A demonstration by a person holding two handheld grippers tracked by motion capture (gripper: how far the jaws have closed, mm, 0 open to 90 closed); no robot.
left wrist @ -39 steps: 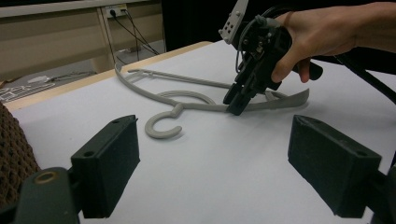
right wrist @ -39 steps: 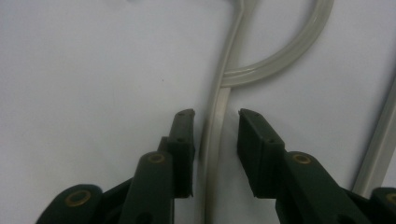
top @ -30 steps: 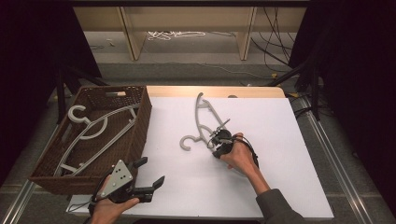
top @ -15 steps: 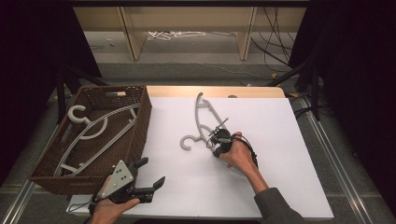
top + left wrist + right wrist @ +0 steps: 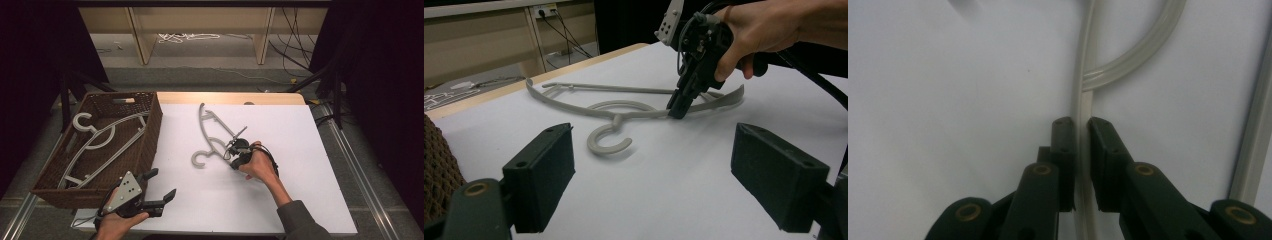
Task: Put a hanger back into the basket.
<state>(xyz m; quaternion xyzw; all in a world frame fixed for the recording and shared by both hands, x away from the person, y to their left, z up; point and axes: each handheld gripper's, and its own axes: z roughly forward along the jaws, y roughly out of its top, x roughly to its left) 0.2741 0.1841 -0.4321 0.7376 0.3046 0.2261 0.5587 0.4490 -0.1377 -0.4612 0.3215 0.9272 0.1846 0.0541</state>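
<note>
Currently your right gripper [image 5: 234, 159] is clamped on the grey hanger [image 5: 214, 136], which lies flat on the white table cover [image 5: 280, 200] a little right of the wicker basket [image 5: 150, 135]. From the right gripper view, the two black jaws have just been closing and now pinch the hanger's thin shoulder bar [image 5: 1083, 125] from both sides, just below where a curved inner loop branches off. The hanger is pale grey plastic with a matte finish; its bar is ribbed with fine lengthwise grooves. From the left gripper view it shows an open hook [image 5: 608, 141] pointing toward you, a round loop behind the neck, two swept shoulder arms and a straight lower rod. Your right hand [image 5: 260, 164] wraps the gripper body, tilted down onto the bar. Your left gripper [image 5: 159, 186] sits near the table's front edge, beside the basket's corner, jaws spread wide with nothing between them. Two more hangers [image 5: 100, 142] of similar grey plastic lie in the basket, one hook at the far-left corner.
</note>
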